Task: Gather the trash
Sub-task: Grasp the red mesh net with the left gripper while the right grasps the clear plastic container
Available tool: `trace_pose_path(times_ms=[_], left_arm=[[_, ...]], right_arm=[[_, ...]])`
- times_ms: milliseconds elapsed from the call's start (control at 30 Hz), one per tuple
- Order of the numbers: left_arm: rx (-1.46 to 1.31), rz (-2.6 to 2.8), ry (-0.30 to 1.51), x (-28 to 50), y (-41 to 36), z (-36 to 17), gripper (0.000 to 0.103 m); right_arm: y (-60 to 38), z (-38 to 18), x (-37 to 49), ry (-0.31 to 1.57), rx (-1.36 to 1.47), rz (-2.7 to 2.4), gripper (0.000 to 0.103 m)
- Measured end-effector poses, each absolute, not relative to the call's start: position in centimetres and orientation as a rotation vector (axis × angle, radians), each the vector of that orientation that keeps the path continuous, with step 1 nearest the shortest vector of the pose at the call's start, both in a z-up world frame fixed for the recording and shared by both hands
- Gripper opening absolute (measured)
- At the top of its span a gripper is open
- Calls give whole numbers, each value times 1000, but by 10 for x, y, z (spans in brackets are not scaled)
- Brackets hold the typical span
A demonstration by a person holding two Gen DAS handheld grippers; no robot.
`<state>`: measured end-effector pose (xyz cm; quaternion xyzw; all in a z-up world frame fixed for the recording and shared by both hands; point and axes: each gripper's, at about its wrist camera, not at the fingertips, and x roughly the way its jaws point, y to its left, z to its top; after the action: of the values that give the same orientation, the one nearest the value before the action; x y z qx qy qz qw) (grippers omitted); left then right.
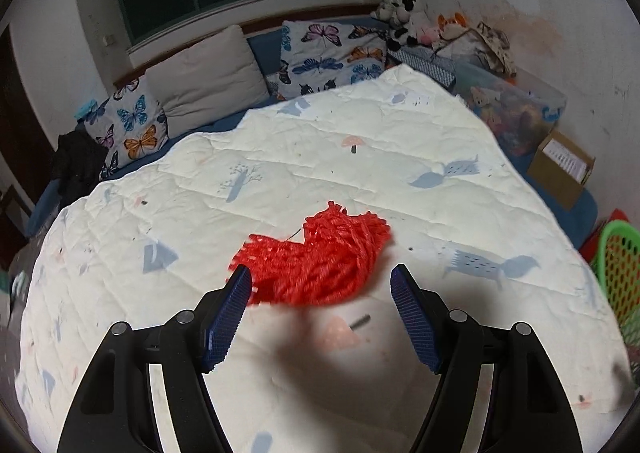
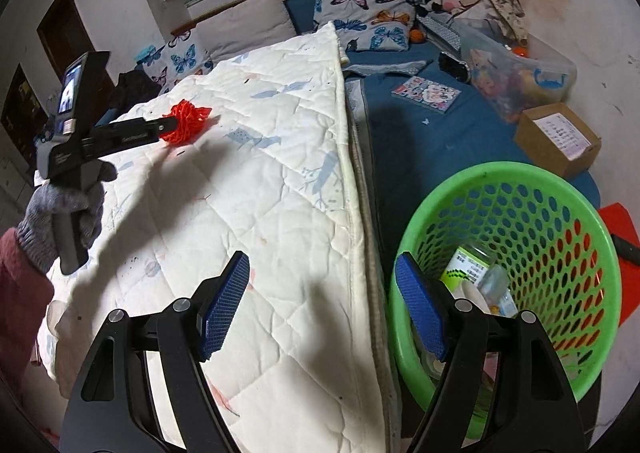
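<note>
I count one red mesh bundle [image 1: 320, 257] on quilt [image 1: 360, 157], one green basket [image 2: 520, 181]. Left gripper [image 1: 322, 285] jaws released, bundle just ahead; right gripper [image 2: 322, 281] jaws released, empty.

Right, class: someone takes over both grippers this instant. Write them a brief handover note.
Left gripper: open, at the red mesh netting on the white quilt, nothing gripped yet.
Right gripper: open and empty, over the quilt's edge beside the green basket.
Done: some packaging already lies in the basket.
Left: close on the netting, carry it to the basket, drop it in.
</note>
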<state>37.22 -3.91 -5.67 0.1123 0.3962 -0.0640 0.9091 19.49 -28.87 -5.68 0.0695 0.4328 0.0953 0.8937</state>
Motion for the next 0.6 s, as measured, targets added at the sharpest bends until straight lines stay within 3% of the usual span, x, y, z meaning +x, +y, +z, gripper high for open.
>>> trace_pose_path(times_ms=[167,367,600], left_arm=[[244,-125,847,390,-34,-73,69],[182,-161,855,390,-22,-79,36],[134,-206,841,357,-13,-65,29]], right_arm=[[-285,-60,202,907,146,205,75],[-279,-64,207,916,148,217,75],[-272,-66,207,908,159,248,75]])
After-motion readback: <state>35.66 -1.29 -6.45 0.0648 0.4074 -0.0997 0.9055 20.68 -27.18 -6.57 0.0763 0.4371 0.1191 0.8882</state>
